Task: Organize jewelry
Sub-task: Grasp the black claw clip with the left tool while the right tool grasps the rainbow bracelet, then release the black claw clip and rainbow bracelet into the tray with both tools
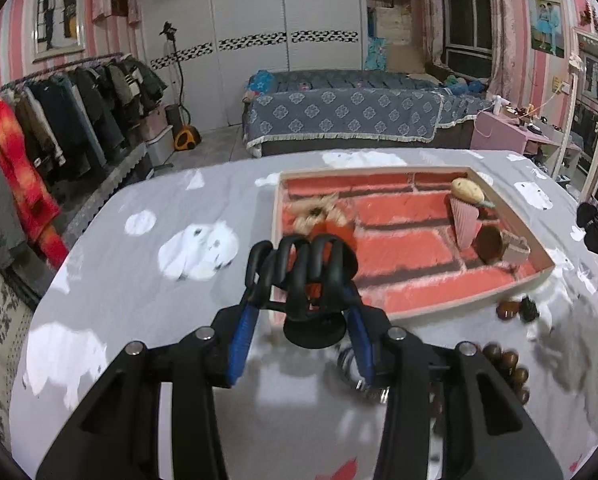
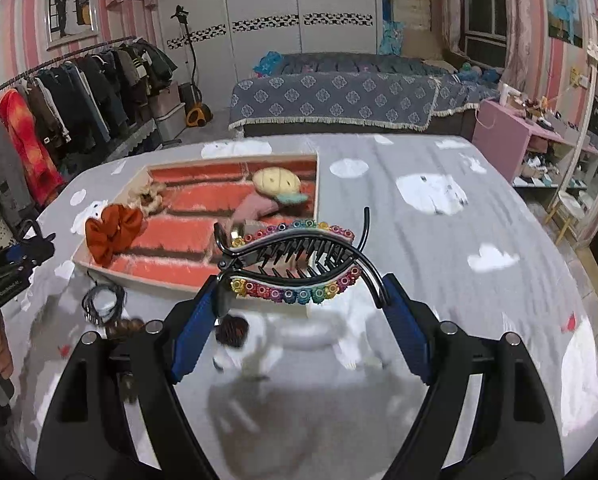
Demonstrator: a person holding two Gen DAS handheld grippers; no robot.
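A black hair claw clip (image 1: 299,276) is pinched by the left claw (image 1: 303,312), a rainbow-flowered clip (image 2: 295,264) by the right claw (image 2: 299,300); the tray (image 1: 511,288) ahead is partly filled, while beads (image 1: 507,364) remain below on the tabletop (image 1: 119,280).

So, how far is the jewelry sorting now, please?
Partly done. Already in the tray: an orange scrunchie, a beige scrunchie and plush clips. In hand: the left gripper holds a black claw clip, and the right gripper holds a rainbow-studded banana clip; both are above the table. Left on the cloth: brown beads, black hair ties and a few small pieces.
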